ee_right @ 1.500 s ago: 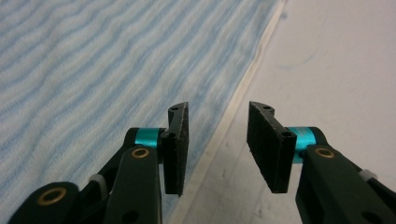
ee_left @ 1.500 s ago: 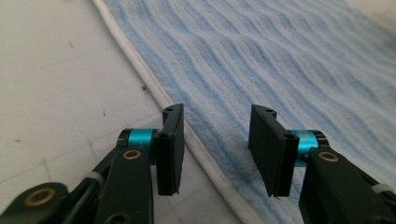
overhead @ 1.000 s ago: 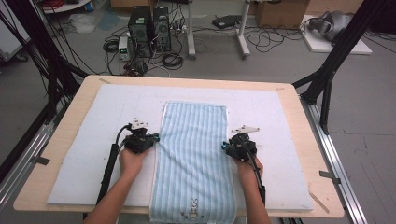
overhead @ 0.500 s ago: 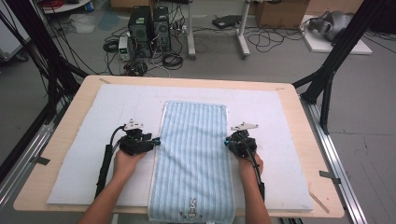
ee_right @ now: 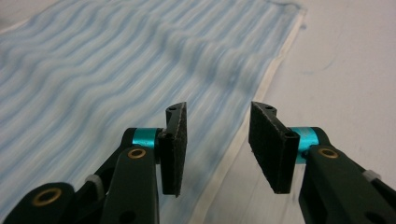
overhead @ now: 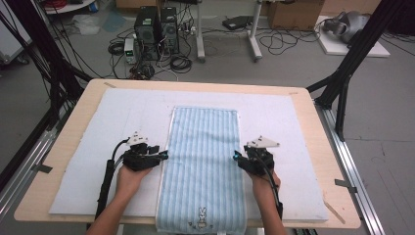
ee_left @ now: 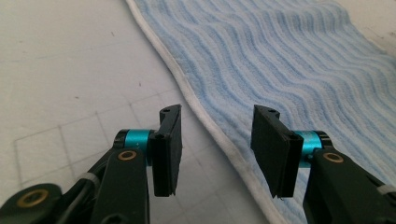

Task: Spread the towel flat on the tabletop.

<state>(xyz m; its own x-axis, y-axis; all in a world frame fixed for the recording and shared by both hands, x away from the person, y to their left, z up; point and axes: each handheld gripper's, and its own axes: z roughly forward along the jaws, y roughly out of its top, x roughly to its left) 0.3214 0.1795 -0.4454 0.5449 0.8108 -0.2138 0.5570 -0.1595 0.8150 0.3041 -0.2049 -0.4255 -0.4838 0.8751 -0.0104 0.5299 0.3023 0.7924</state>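
A light blue striped towel [overhead: 203,161] with a white hem lies flat and lengthwise on the white mat [overhead: 98,127], its near end hanging over the table's front edge. My left gripper [overhead: 164,156] sits at the towel's left edge, open, and the white hem [ee_left: 205,121] runs between its jaws. At the towel's right edge my right gripper [overhead: 236,157] is open too, jaws astride the hem [ee_right: 233,149]. Nothing is gripped by either. The towel [ee_left: 289,60] spreads away to the right in the left gripper view and the towel [ee_right: 93,70] to the left in the right gripper view.
The mat covers most of a wooden table [overhead: 313,122]. Beyond the table's far edge the floor holds computer towers [overhead: 156,27], cables and a desk leg [overhead: 254,44]. Black frame struts [overhead: 352,63] rise at both sides of the table.
Both grippers have shifted slightly, the left one settling at the towel's left hem and the right one staying at the right hem. The towel has not moved.
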